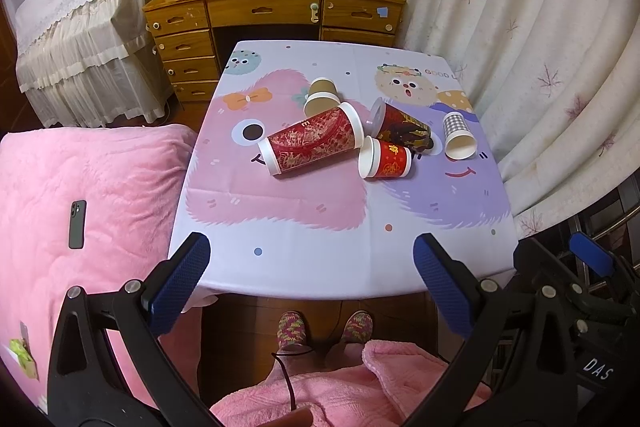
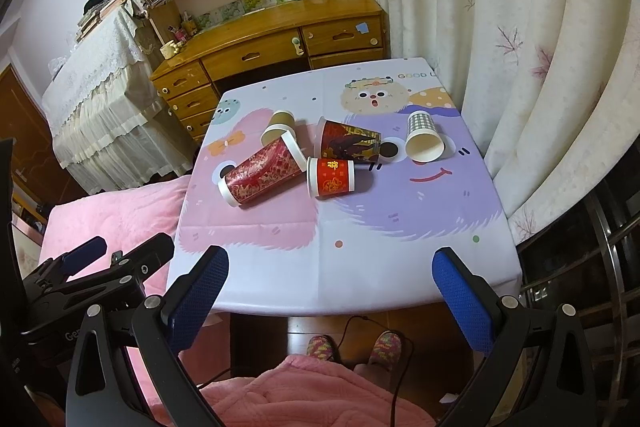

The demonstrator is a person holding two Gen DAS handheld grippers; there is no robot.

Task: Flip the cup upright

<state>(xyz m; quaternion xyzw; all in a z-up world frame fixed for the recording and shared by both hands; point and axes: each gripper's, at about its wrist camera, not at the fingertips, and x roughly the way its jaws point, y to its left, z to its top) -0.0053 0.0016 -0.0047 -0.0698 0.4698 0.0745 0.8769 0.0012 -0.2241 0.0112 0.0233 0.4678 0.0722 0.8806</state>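
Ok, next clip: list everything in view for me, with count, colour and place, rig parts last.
tall red cup: 1, red and gold with white rims, lying on its side left of centre on the table
small red cup: 1, red with white rims, on its side beside the tall one
dark patterned cup: 1, dark red and black, on its side behind the small one
checked cup: 1, grey check, on its side, far right of the group
brown cup: 1, tan, on its side at the back
table: 1, pastel cartoon cloth
phone: 1, dark, on the pink blanket
desk: 1, wooden, behind the table
left gripper: blue-padded jaws open, before the table edge
right gripper: same, open
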